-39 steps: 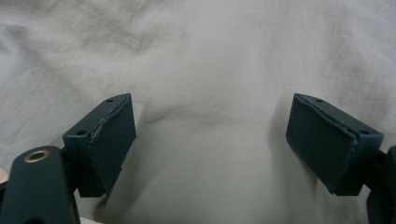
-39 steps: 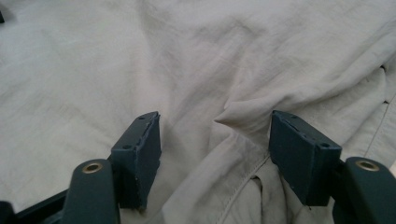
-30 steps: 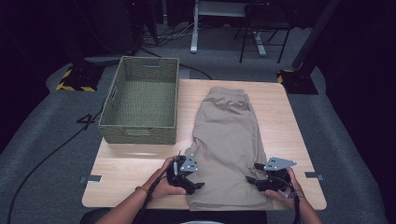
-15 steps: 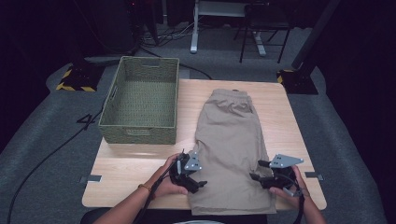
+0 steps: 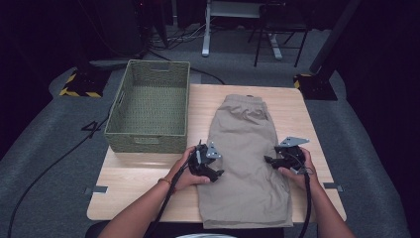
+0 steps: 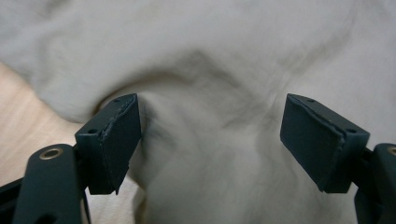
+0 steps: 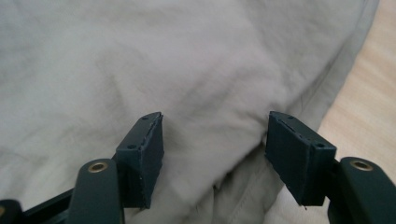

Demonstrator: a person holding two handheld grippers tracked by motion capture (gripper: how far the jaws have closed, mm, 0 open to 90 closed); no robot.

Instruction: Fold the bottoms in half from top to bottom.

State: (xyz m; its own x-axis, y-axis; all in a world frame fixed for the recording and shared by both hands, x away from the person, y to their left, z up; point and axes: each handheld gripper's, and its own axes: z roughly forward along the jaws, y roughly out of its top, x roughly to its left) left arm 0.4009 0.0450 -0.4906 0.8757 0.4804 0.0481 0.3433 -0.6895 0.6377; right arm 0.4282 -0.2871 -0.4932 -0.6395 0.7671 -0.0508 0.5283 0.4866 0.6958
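Beige shorts lie flat on the wooden table, waistband toward the far side, folded lengthwise. My left gripper rests at the left edge of the cloth, about midway down. Its jaws stand open with a raised fold of the shorts between them. My right gripper sits at the right edge of the shorts, jaws open over the fabric near a seam, with bare table beside it.
A green woven basket stands on the table's far left, close to the shorts' left side. Dark floor with cables and yellow-black striped blocks surrounds the table. A desk frame and chair legs stand behind.
Both grippers have moved up along the edges of the shorts, away from the near hem toward the middle. The shorts lie as before.
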